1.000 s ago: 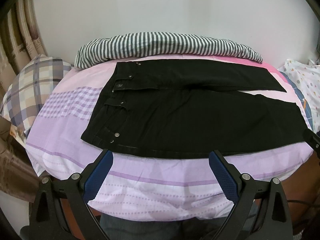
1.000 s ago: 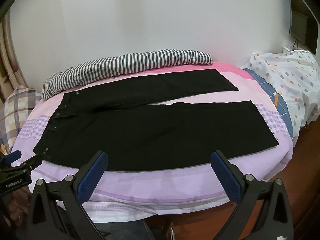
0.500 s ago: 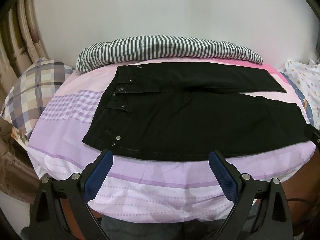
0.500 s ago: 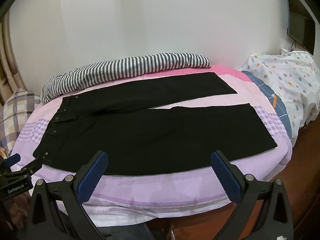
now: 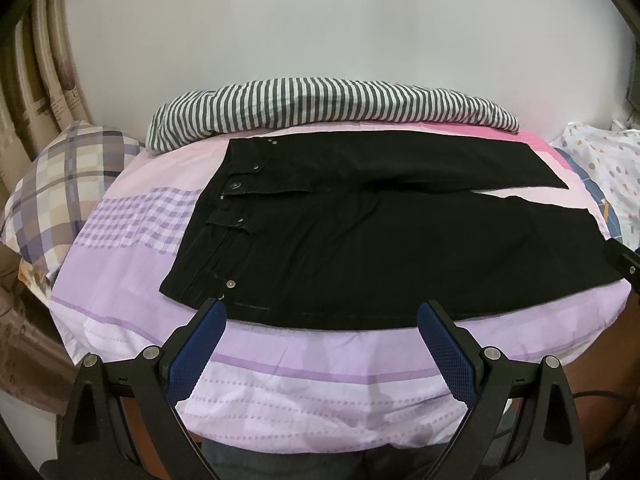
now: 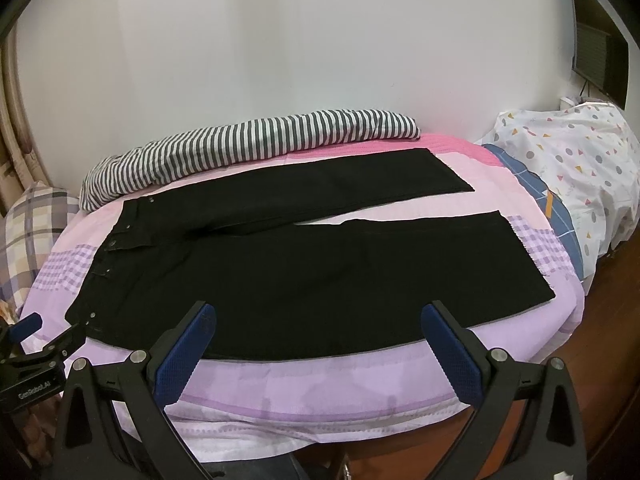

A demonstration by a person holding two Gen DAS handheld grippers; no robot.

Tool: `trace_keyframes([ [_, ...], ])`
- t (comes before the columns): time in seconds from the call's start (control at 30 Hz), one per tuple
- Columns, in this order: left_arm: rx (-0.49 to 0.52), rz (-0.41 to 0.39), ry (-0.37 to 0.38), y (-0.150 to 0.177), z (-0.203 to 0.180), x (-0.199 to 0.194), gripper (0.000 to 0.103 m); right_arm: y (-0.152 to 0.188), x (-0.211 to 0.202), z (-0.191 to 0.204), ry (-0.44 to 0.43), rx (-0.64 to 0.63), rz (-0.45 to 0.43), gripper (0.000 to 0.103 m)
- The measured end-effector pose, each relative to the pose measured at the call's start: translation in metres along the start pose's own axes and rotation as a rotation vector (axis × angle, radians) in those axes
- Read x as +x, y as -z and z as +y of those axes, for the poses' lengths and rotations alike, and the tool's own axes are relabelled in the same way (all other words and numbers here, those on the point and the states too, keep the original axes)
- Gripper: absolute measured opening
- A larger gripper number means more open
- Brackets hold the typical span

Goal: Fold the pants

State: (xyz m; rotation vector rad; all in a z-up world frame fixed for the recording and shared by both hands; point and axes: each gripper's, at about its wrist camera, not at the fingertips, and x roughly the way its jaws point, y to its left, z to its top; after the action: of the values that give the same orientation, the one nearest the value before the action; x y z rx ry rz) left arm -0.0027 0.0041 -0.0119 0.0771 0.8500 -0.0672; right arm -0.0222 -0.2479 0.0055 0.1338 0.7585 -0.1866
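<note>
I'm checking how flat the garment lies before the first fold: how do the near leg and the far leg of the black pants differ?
The near leg lies along the bed's front edge, right ahead of both hand-held grippers; the far leg lies beside the striped blanket. The near leg's hem reaches further right than the far leg's hem. The far leg angles away, leaving a wedge of sheet between them. Both are black, flat and unfolded.

- The left gripper (image 5: 322,314) sits low in its frame, jaws spread wide, gripping nothing.
- The right gripper (image 6: 318,318) matches it, blue pads (image 6: 454,362) far apart.
</note>
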Motion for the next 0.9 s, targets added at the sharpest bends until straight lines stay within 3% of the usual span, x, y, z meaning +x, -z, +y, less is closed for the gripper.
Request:
trace_keyframes([
  [0.9, -0.008, 0.001, 0.003, 0.0, 0.003, 0.002, 0.096, 0.0, 0.003, -0.009, 0.014, 0.029, -0.013, 0.102],
])
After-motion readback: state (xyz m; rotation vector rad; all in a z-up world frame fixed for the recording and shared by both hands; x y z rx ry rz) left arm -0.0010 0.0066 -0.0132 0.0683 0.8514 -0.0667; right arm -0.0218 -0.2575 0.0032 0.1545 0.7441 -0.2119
